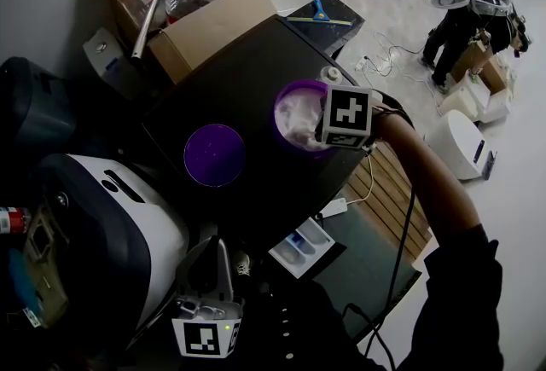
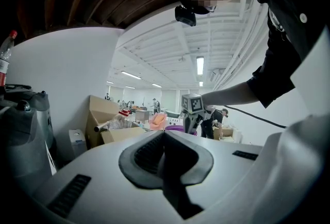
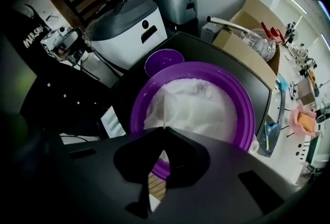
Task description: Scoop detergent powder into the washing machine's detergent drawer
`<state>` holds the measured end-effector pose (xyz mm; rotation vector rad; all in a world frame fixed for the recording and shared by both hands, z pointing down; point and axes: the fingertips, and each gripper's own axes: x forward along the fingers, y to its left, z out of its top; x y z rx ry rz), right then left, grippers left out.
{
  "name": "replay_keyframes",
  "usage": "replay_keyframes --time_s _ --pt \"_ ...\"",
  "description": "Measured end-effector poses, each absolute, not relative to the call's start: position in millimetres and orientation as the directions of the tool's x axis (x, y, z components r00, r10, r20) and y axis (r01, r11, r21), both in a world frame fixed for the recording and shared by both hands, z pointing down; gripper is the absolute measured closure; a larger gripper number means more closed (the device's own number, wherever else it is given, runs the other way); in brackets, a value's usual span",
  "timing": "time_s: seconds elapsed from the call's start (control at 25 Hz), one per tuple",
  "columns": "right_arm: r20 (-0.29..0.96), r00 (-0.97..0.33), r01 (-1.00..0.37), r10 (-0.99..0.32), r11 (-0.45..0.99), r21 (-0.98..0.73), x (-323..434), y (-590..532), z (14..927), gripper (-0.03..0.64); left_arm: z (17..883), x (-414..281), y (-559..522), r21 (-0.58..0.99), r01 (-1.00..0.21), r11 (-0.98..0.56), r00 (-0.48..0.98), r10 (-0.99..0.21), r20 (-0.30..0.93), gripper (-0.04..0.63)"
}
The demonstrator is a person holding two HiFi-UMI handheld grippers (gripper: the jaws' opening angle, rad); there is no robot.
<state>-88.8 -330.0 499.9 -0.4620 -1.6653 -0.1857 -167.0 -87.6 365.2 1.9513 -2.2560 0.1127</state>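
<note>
Over the purple tub (image 3: 243, 110) of powder (image 3: 206, 107), the right gripper (image 3: 163, 129) clamps a translucent scoop (image 3: 169, 107); the open detergent drawer (image 1: 300, 248) lies beyond the tub's near side, toward the person.

Black washer top (image 1: 247, 75) with purple bowl (image 1: 288, 91), purple lid (image 1: 214, 154)

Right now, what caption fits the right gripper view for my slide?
Right gripper, shut on a clear scoop, holds it in the purple tub of white powder, lid lying beyond.
</note>
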Motion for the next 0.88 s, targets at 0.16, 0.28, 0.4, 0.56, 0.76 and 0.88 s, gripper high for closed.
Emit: replay_keyframes --time_s 0.16,0.28,0.4,0.56,0.76,0.88 --pt "0.962 -0.136 0.347 0.239 0.920 -0.179 -84.5 -333.5 496.3 0.583 364.4 -165.5 -89.3 0.043 -0.989 0.144 -0.135 -0.977 0.165 0.580" --pt "0.955 -0.170 0.308 0.245 0.933 -0.184 -81.5 -336.1 491.6 0.583 363.8 -163.7 -90.7 0.041 -0.990 0.138 -0.129 -0.978 0.164 0.580" --pt "0.945 -0.211 0.256 0.250 0.947 -0.193 -77.5 -339.2 490.1 0.583 361.2 -160.2 -93.2 0.042 -0.991 0.125 -0.117 -0.980 0.158 0.580" --pt "0.913 -0.313 0.158 0.261 0.962 -0.221 -73.6 -343.6 483.9 0.583 358.0 -156.7 -95.9 0.042 -0.993 0.109 -0.101 -0.984 0.149 0.580" --pt "0.829 -0.483 0.009 0.283 0.948 -0.319 -69.0 -343.5 467.6 0.583 353.0 -152.0 -99.2 0.038 -0.996 0.084 -0.078 -0.987 0.139 0.580" --pt "0.760 -0.585 -0.048 0.284 0.923 -0.382 -67.4 -343.3 453.4 0.583 349.6 -147.2 -102.4 0.040 -0.997 0.066 -0.060 -0.989 0.132 0.580"
